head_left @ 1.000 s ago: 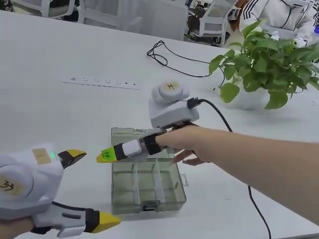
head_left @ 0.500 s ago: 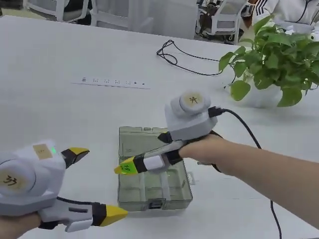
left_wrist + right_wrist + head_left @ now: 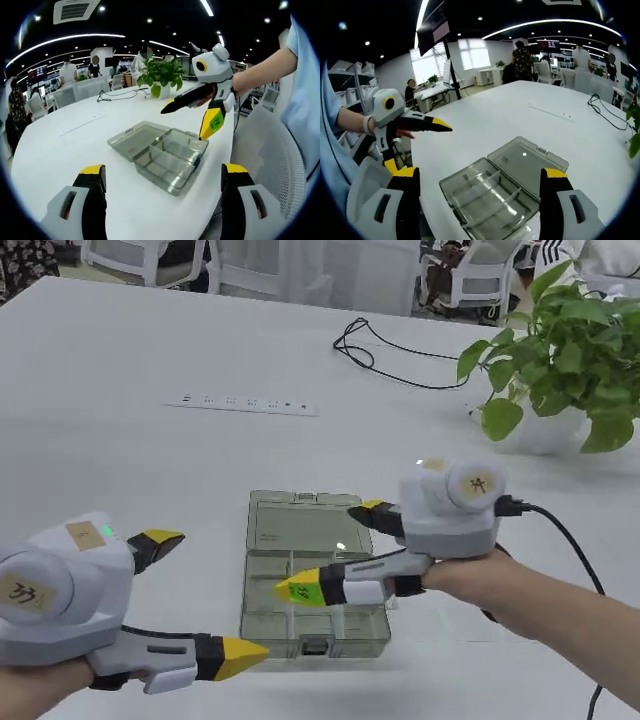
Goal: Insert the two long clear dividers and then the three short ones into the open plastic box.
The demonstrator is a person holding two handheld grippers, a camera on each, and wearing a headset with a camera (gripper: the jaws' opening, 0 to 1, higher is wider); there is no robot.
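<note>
The clear plastic box [image 3: 262,612] lies open on the white table, lid [image 3: 300,525] folded flat on the far side. Clear dividers [image 3: 485,190] stand in its base, long and short ones crossing. My right gripper [image 3: 335,549] hovers over the box from the right, open and holding nothing. My left gripper [image 3: 200,595] is at the near left of the box, also open and holding nothing. The left gripper view has the box [image 3: 160,155] ahead of my open jaws, with the right gripper [image 3: 192,116] above it. In the right gripper view the left gripper [image 3: 405,122] sits beyond the box [image 3: 530,162].
A white power strip [image 3: 245,403] lies on the table farther back. A black cable [image 3: 400,350] loops at the far right, next to a potted plant [image 3: 560,350]. Office chairs [image 3: 150,255] stand behind the table. The right gripper's own cable [image 3: 570,540] trails to the right.
My right gripper has drawn back from over the lid toward the near right, and its jaws now stand wide apart. My left gripper has barely moved. The head camera has shifted.
</note>
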